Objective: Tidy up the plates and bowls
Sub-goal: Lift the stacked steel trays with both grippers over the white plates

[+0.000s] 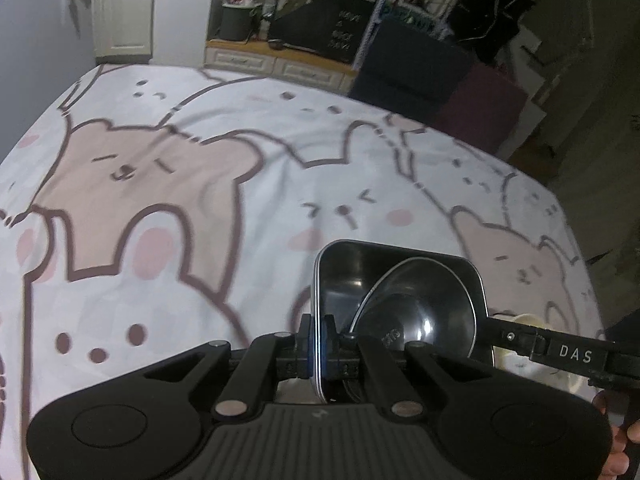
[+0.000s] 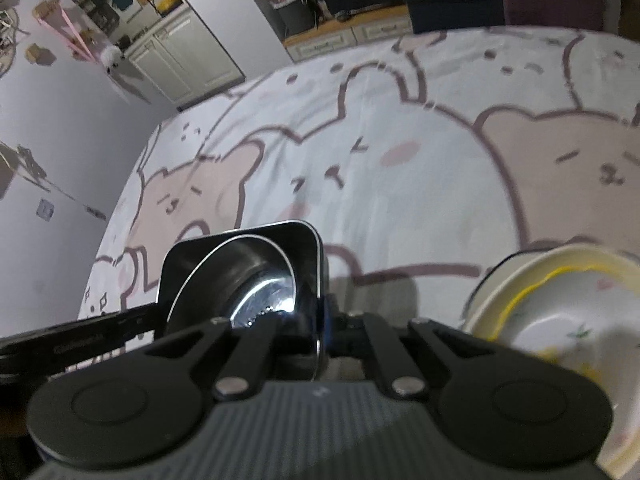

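A square steel tray [image 1: 344,264] with a round steel bowl [image 1: 424,308] leaning inside it is held above the cartoon tablecloth. My left gripper [image 1: 318,344] is shut on the tray's left rim. My right gripper [image 2: 320,332] is shut on the same tray's [image 2: 296,236] right rim, with the round bowl [image 2: 248,276] inside to its left. The right gripper's arm [image 1: 560,350] shows at the right of the left wrist view. A white bowl with a yellow band [image 2: 560,320] sits on the cloth just right of my right gripper; a part of it also shows in the left wrist view [image 1: 532,368].
The table [image 1: 200,200] is covered with a white and pink bear-and-rabbit cloth. Beyond its far edge are dark chairs [image 1: 420,64], a low cabinet [image 1: 272,60] and a white cupboard [image 1: 124,8]. A grey wall [image 2: 52,152] runs along the left side.
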### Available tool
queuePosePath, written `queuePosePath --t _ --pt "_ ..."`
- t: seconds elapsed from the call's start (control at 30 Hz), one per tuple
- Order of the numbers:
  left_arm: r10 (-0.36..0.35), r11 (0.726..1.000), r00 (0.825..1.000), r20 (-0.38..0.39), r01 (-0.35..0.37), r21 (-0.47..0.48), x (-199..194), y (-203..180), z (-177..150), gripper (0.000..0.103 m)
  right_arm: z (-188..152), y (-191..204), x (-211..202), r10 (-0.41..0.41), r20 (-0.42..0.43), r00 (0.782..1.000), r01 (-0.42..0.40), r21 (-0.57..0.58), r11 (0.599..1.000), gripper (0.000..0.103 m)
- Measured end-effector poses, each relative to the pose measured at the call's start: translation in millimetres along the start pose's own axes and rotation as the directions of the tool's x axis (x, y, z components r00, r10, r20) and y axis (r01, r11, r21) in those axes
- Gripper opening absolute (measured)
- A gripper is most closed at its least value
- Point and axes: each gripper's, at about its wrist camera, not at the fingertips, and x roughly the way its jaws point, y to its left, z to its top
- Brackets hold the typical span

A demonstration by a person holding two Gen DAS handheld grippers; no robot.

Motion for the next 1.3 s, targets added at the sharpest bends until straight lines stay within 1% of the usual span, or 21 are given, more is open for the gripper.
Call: queuePosePath --t 0.27,0.43,0.6,0.7,0.83,1.03,1.3 --pt "-0.105 0.994 0.994 0.018 0.104 0.039 0.5 -58.0 -2.7 0.004 6.8 -51.2 -54.9 -0.024 0.085 0.996 0.022 0.023 0.999 0.005" --pt "-0.147 0.987 0.989 0.0 0.147 0.057 7.1 -90.5 -9.1 0.004 4.5 -84.5 -84.5 -0.058 0.125 0.99 0.05 0.062 0.997 0.004" --pt "-0.173 0.981 0.984 -0.029 0.175 0.079 15.3 -118.0 -15.9 0.004 -4.4 -111.1 -105.1 -0.098 0.143 0.985 0.085 0.091 0.992 0.004" --pt "-0.18 0.979 0.983 -0.045 0.183 0.089 19.0 -131.1 -20.5 0.004 -10.1 -125.7 -114.7 -0.122 0.145 0.982 0.107 0.107 0.989 0.004" --pt "-0.172 0.978 0.982 -0.073 0.179 0.105 25.5 -144.8 -27.7 0.005 -18.9 -139.3 -123.3 -0.14 0.138 0.981 0.122 0.13 0.984 0.004" --pt "-0.15 0.978 0.982 -0.113 0.164 0.131 33.6 -154.9 -37.9 0.005 -25.7 -146.0 -124.8 -0.169 0.121 0.978 0.153 0.128 0.98 0.005" --pt "-0.133 0.973 0.981 -0.145 0.157 0.17 43.4 -168.0 -45.4 0.006 -36.1 -155.4 -120.9 -0.213 0.074 0.974 0.205 0.102 0.973 0.005"
